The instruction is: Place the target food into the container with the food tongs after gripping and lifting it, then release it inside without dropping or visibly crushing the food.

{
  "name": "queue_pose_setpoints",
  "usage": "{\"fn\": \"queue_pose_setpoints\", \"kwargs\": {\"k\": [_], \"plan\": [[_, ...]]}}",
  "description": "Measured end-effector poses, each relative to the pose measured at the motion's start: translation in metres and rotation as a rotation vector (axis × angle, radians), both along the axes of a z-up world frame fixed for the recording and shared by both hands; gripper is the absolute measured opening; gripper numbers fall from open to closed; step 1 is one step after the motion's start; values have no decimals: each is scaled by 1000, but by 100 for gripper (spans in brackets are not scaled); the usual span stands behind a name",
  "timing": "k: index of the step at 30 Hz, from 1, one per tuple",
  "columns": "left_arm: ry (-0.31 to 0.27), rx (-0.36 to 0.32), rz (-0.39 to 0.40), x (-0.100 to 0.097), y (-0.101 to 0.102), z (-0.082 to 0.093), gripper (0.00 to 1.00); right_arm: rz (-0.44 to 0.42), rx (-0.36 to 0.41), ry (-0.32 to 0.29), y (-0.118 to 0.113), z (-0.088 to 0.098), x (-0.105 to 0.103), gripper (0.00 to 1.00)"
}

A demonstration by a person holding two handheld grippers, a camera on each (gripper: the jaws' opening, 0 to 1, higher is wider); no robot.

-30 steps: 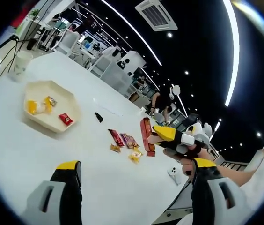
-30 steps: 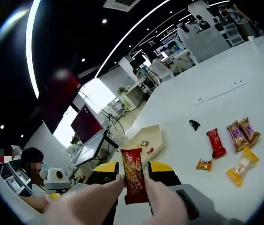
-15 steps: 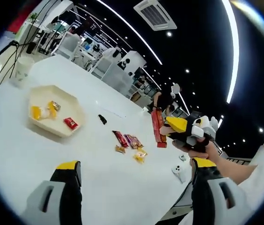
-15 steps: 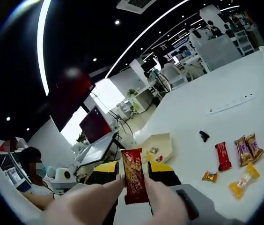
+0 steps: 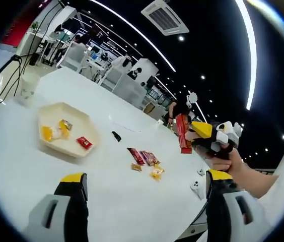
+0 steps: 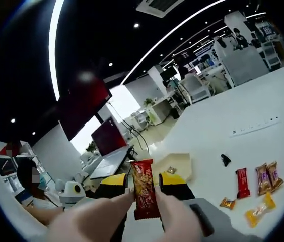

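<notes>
the right gripper (image 6: 143, 182) is clenched on the red snack bar (image 6: 143, 189), so carry it level over the container (image 5: 66, 128), lower gently, while the left gripper (image 5: 144, 194) waits released.

Your right claw (image 6: 143, 187) has yellow tips on black arms, with pale tan covers over its fingers (image 6: 100, 210), and it pinches a red snack bar wrapper (image 6: 143, 195) printed with brownish speckled food art. Your left claw (image 5: 144, 184) shows the same yellow caps over black, with light grey housings below. The bench (image 5: 26, 166) is plain glossy white. On it sits a cream tray (image 5: 69, 130) holding yellow packets and one red packet. Loose on the bench lie a red wrapper (image 6: 242, 182), two brown-and-purple wrappers (image 6: 267, 175), a small orange sweet (image 6: 227, 203) and a yellow packet (image 6: 258, 210), plus a small black object (image 6: 225, 160).
</notes>
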State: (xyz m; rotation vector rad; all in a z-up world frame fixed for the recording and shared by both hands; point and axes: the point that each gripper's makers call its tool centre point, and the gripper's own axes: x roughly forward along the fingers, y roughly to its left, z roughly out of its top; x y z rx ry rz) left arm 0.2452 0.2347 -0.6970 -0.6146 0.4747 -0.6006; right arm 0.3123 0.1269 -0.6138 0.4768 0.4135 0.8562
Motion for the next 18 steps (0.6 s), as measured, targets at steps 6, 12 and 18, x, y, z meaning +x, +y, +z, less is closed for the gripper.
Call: {"fn": "queue_pose_setpoints", "kwargs": {"k": [6,12,18], "plan": [[-2,-4,21,-1,4,-1,99,25,3,-21,5,11,4,23],[-17,-45,46,-1,7,7,99,42,-16,-29,10,13,9,23],[-26,-40,72,0,14,8,99,67,-43,-34,20,13,12,23]]}}
